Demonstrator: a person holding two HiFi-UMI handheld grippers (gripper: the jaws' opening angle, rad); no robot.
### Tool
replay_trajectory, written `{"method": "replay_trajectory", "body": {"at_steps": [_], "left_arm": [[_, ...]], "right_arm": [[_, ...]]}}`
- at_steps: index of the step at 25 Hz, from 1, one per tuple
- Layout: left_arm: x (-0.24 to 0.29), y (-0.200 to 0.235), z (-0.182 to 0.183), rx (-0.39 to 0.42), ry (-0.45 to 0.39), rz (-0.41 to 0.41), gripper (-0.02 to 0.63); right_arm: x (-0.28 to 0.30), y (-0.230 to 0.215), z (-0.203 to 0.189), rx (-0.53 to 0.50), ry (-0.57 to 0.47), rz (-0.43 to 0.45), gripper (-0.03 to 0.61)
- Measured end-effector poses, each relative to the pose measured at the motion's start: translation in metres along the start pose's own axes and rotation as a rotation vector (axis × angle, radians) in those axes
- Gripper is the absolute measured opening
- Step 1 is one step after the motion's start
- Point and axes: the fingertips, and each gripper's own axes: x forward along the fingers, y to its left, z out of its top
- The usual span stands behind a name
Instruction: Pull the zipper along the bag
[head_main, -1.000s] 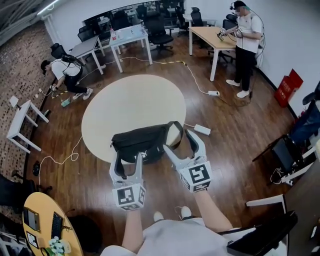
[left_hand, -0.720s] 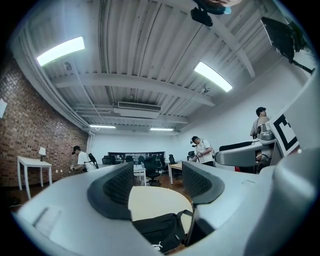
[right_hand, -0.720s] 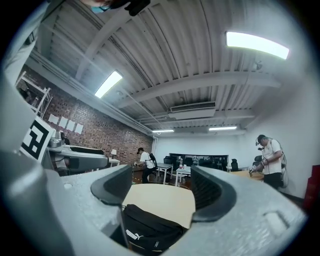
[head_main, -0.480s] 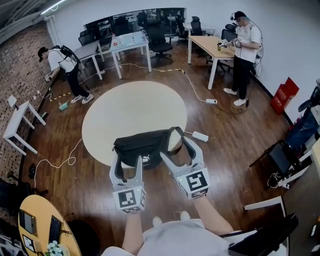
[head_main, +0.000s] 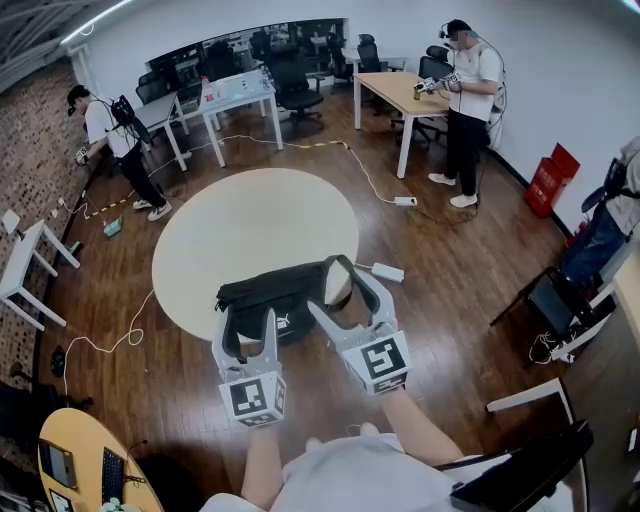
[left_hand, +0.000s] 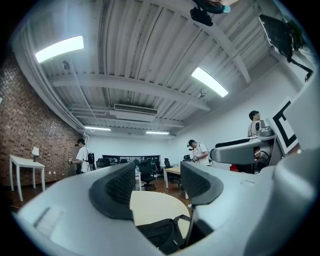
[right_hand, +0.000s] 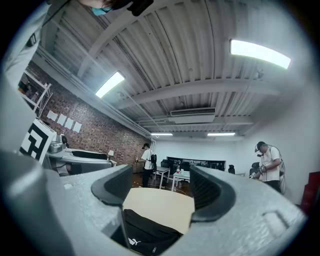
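Note:
A black bag (head_main: 270, 290) with a strap lies at the near edge of the round beige table (head_main: 250, 225). My left gripper (head_main: 246, 325) hovers just in front of the bag's near side. Its jaws are closing with nothing between them. My right gripper (head_main: 340, 292) is held open over the bag's right end near the strap, gripping nothing. In the left gripper view, the bag (left_hand: 160, 234) sits low beyond the left gripper (left_hand: 157, 182). The right gripper view shows the bag (right_hand: 147, 235) below the right gripper (right_hand: 162, 185), with a white logo facing me.
A white power strip (head_main: 388, 272) and cables lie on the wood floor right of the table. One person (head_main: 462, 100) stands at a desk at the back right, another person (head_main: 105, 130) at the back left. Desks and office chairs line the back wall.
Both grippers stay in front of the bag while the view shifts slightly. The person at the back left has risen from a crouch and now stands.

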Motion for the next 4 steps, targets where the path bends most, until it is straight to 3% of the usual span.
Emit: {"method": "replay_trajectory", "body": {"at_steps": [4], "left_arm": [[0.0011, -0.0044, -0.0008, 0.005, 0.001, -0.018, 0.29]], "right_arm": [[-0.004, -0.001, 0.0011, 0.003, -0.005, -0.012, 0.341]]}}
